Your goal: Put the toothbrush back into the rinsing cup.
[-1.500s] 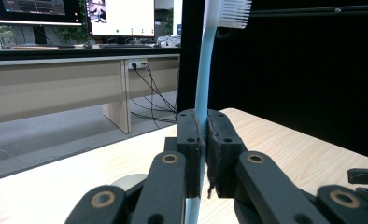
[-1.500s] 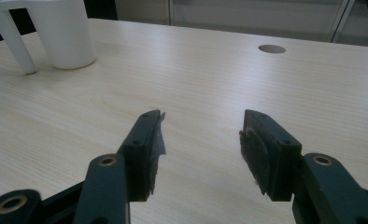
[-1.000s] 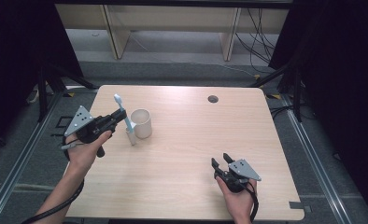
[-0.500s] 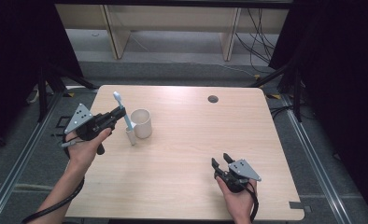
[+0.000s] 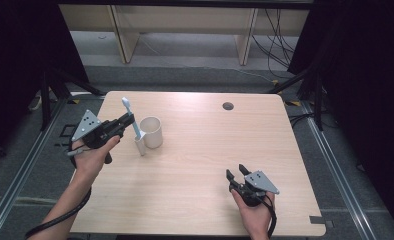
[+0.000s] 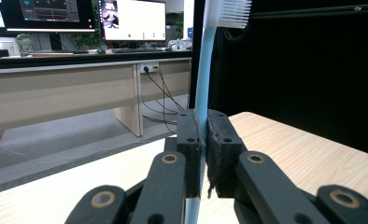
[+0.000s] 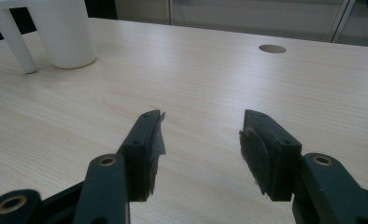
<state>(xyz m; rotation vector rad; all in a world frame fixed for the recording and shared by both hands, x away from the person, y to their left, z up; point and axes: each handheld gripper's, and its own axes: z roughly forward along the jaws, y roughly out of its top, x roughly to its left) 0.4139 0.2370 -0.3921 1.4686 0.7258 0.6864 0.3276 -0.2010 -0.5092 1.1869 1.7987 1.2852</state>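
your left gripper (image 5: 127,120) and right gripper (image 5: 236,171) are showing black jaws with brass-coloured pivot pins, grey three-cornered plates, and black cables trailing along your forearms.

Quick count: one toothbrush (image 5: 131,121), one white cup (image 5: 151,132), two grippers, left (image 5: 126,120) and right (image 5: 237,171). All on one wooden table (image 5: 195,165) with one round hole (image 5: 228,106) at about 1 o'clock.

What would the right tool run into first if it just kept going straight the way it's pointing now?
Probably nothing soon: the open right tool has bare table ahead. The white cup sits off to the left of its line, and the round table hole slightly right; depth is uncertain.
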